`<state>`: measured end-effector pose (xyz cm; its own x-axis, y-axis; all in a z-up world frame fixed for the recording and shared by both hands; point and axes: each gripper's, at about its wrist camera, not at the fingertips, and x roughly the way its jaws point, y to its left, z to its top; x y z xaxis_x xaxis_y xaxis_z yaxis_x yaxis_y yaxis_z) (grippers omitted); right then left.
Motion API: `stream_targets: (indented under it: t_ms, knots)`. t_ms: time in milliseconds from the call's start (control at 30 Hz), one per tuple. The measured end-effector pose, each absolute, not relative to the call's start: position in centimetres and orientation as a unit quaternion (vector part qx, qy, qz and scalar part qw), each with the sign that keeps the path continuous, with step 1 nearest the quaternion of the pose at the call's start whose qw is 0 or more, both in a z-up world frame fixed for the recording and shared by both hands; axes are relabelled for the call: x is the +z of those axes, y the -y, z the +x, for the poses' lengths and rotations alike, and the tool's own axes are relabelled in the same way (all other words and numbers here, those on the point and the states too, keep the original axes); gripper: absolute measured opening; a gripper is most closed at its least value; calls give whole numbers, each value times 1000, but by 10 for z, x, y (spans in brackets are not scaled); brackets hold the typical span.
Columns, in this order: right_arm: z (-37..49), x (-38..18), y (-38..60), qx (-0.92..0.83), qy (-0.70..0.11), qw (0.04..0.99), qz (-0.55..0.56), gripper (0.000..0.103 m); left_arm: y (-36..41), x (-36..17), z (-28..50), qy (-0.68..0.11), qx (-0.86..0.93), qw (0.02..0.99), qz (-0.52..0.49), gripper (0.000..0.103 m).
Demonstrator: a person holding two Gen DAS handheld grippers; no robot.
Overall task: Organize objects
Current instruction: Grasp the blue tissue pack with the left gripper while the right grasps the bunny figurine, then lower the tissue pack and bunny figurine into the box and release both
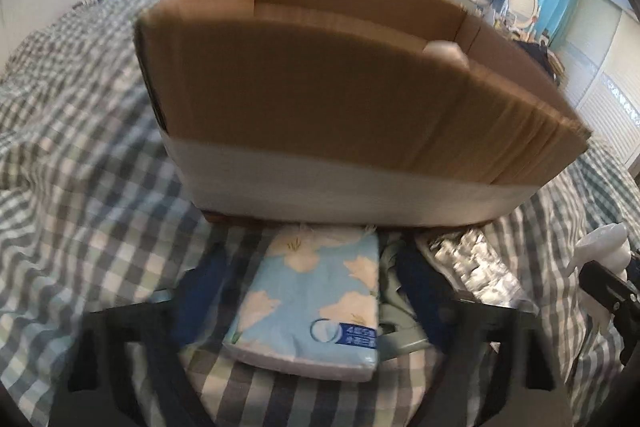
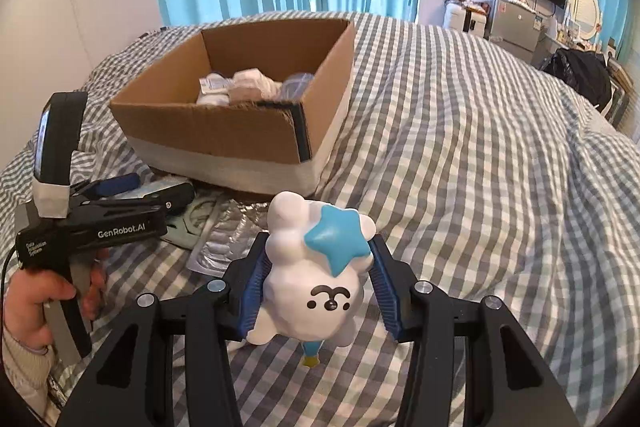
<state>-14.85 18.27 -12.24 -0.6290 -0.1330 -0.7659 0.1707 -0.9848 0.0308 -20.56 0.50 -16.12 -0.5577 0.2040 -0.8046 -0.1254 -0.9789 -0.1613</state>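
A light-blue tissue pack with white flowers [image 1: 312,303] lies on the checked bedspread between the fingers of my left gripper [image 1: 308,279], which stands open around it, right in front of the cardboard box [image 1: 340,87]. My right gripper [image 2: 316,283] is shut on a white toy figure with a blue star [image 2: 316,275] and holds it above the bed. The box [image 2: 240,131] is open at the top and holds several white and pale items [image 2: 248,87]. The left gripper [image 2: 120,211] shows in the right wrist view, held by a hand.
A silver foil packet [image 1: 472,267] lies just right of the tissue pack, also seen in the right wrist view [image 2: 228,243]. A pale green item [image 2: 192,223] lies under the left gripper. The checked bedspread [image 2: 480,167] stretches to the right. Curtains, TV and furniture stand behind.
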Motion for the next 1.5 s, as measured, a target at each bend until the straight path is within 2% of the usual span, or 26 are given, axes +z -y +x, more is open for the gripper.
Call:
stream_targets:
  t_ms: [67,100,367,667,900,1300,1500]
  knots:
    - [-147,-124,-186,-902,-21,84,424,48,-4,-161,-204,53,880,101,-461,56]
    - [-148,-124,-186,-901,-21,83,425,48,-3,-160,-203,53,880,100,-460,54]
    - [-135,-110,-187,-906,-21,80,416,48,-1,-137,-174,35,888,85,-450,54]
    - [-107,-79,-171,-910,-34,98,402,48,-14,-84,-115,16,909,94,-406,54]
    - [-90,-46,-164,-918,-40,115,378,48,-15,-48,-98,21,922,99,-374,54]
    - [-108,24,-160,-940,-34,137,311,48,-6,28,-122,24,952,93,-289,54]
    - [-144,46,-153,-945,-23,155,287,48,-6,47,-157,23,960,88,-266,54]
